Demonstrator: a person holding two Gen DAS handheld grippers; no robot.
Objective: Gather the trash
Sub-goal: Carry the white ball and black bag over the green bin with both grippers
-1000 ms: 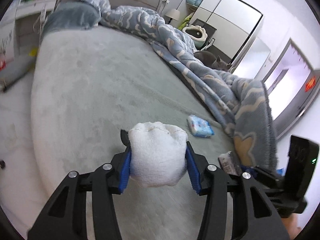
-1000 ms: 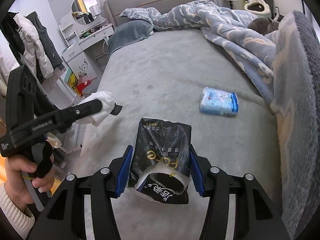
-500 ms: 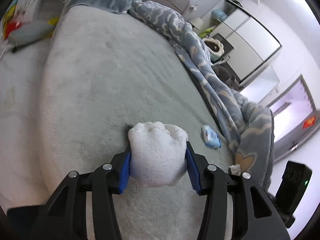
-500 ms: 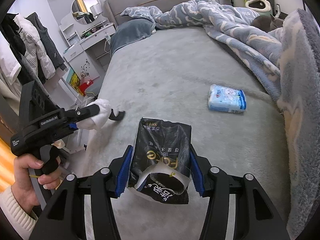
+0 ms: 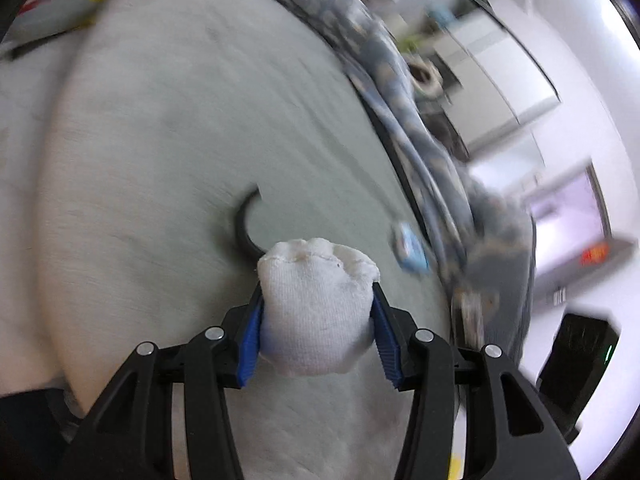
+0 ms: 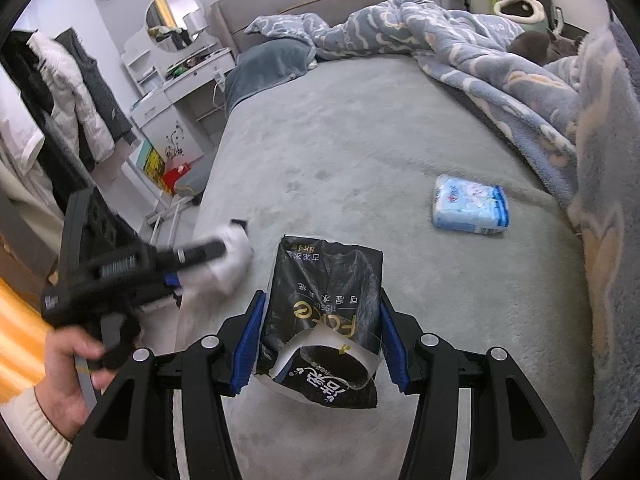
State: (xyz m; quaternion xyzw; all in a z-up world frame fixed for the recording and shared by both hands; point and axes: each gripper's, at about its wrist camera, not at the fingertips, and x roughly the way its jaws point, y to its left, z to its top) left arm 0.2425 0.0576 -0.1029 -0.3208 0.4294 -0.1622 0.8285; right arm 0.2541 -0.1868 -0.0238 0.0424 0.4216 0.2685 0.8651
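Clamping a balled white sock (image 5: 316, 304) between its blue pads, the left gripper (image 5: 316, 320) hangs over the near left edge of the grey bed (image 6: 360, 148), with a black curved piece (image 5: 242, 224) lying on the cover just beyond the sock. The right gripper (image 6: 320, 340) is closed on a black tissue packet (image 6: 324, 316), its torn white flap facing the camera. A light-blue tissue pack (image 6: 470, 210) lies farther right on the bed, near the rumpled blue blanket (image 6: 500, 80).
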